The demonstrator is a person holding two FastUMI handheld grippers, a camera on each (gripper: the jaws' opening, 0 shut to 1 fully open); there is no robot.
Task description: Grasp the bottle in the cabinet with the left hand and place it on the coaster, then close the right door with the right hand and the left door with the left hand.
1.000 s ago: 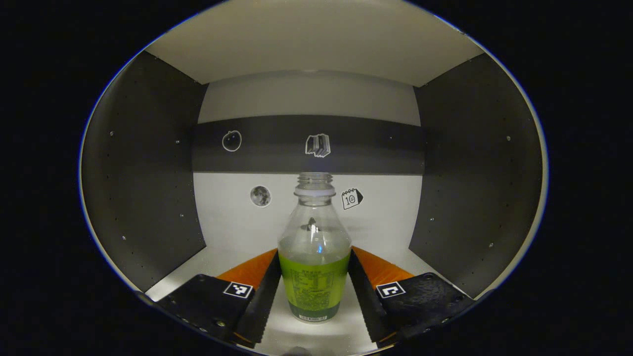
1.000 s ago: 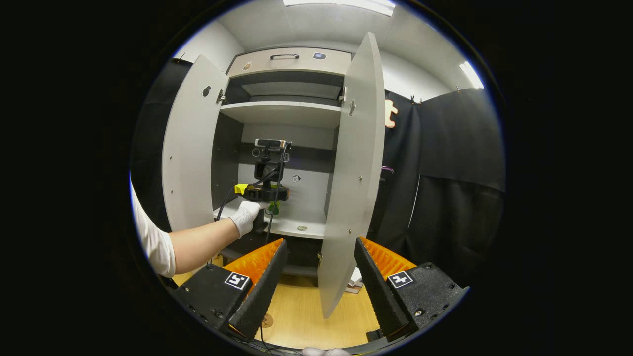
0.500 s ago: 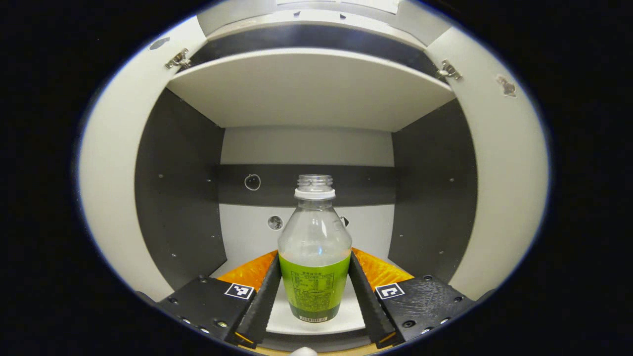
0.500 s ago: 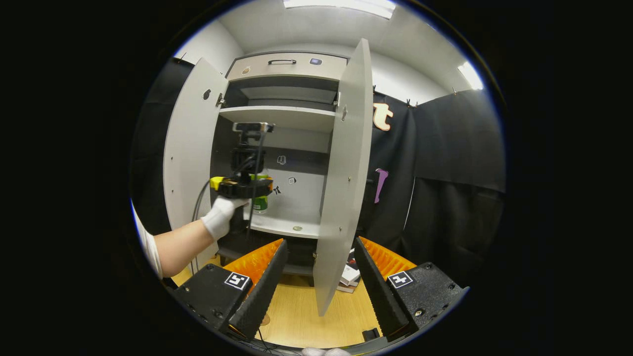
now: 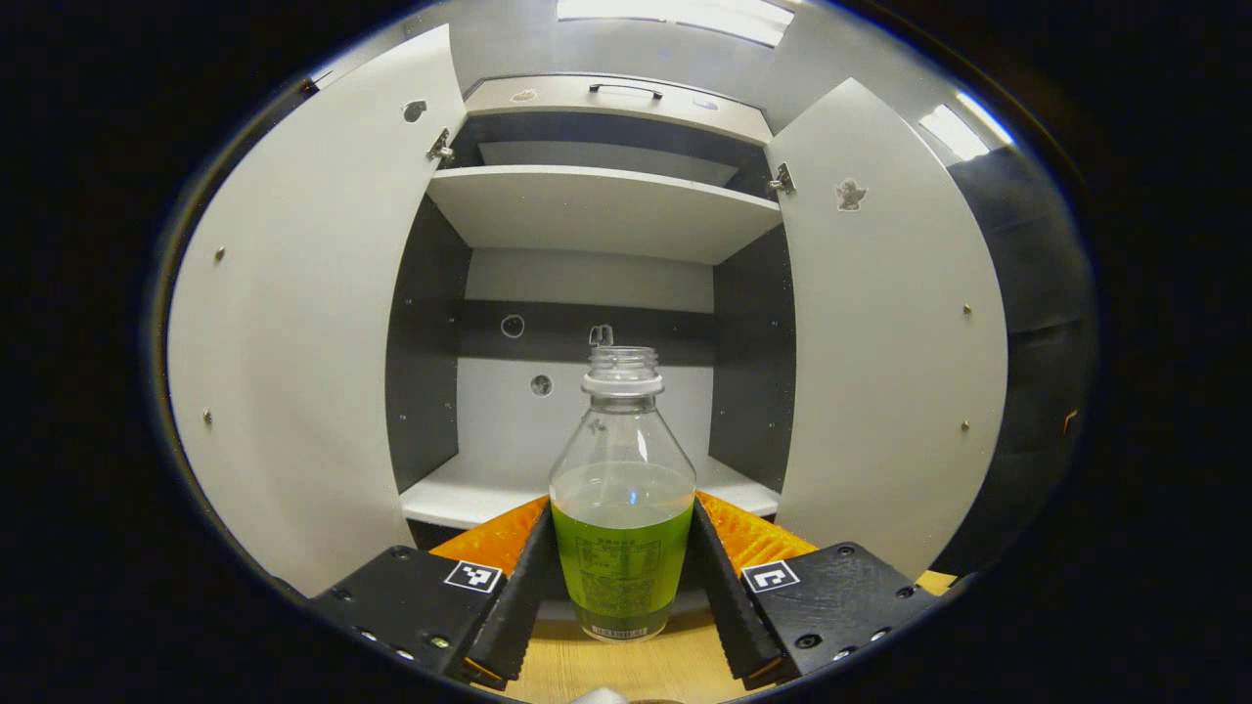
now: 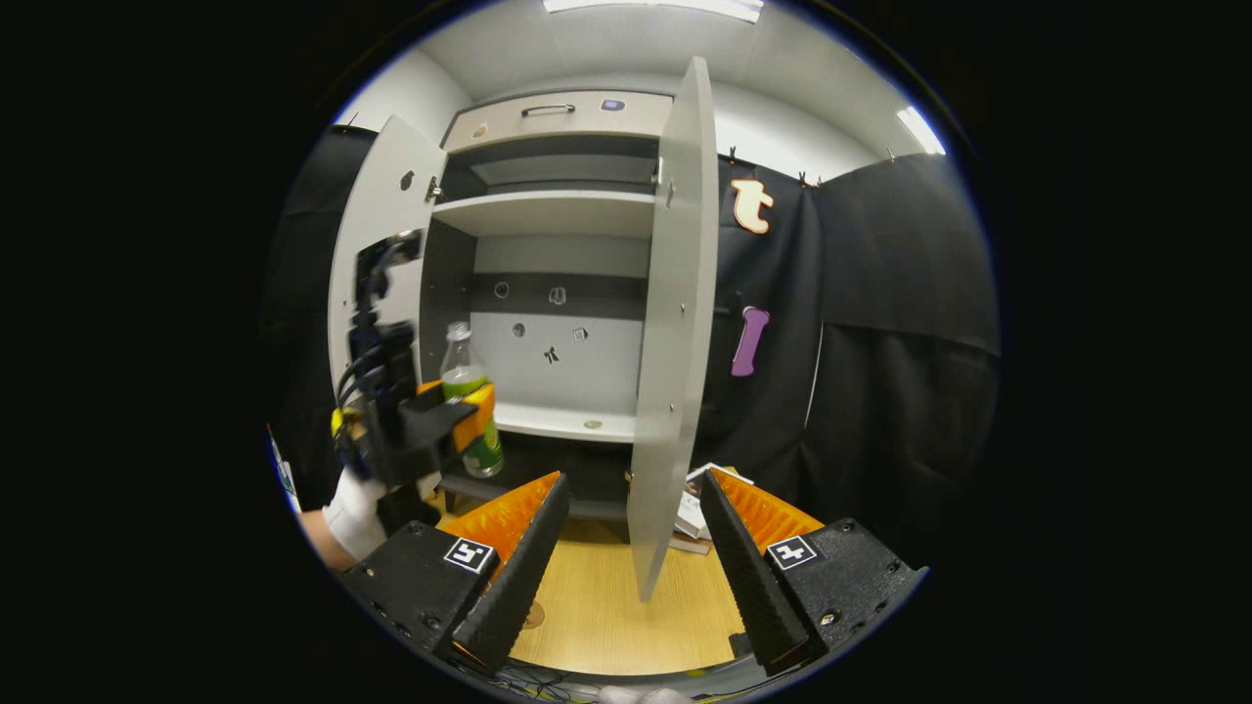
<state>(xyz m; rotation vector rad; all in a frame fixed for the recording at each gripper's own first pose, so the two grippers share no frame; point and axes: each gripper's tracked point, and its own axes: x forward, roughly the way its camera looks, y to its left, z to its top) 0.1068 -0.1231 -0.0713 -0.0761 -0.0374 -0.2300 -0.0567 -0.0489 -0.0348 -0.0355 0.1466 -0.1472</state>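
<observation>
Carrying bottle [image 5: 622, 533] farther out of cabinet [image 5: 597, 210] now.

The right tongs [image 6: 626, 557] gape before the right door [image 6: 670, 323]; the left tongs [image 6: 460, 416] clamp the bottle [image 6: 468, 391].

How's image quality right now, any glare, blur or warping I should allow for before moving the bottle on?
Left gripper view: sharp; the bottle carries small highlights on its clear upper part, ceiling lights blow out at the top, and both cabinet doors bow outward from the fisheye. Right gripper view: also sharp, evenly lit; the right door curves, and the left gripper sits small near the darker left edge.
</observation>
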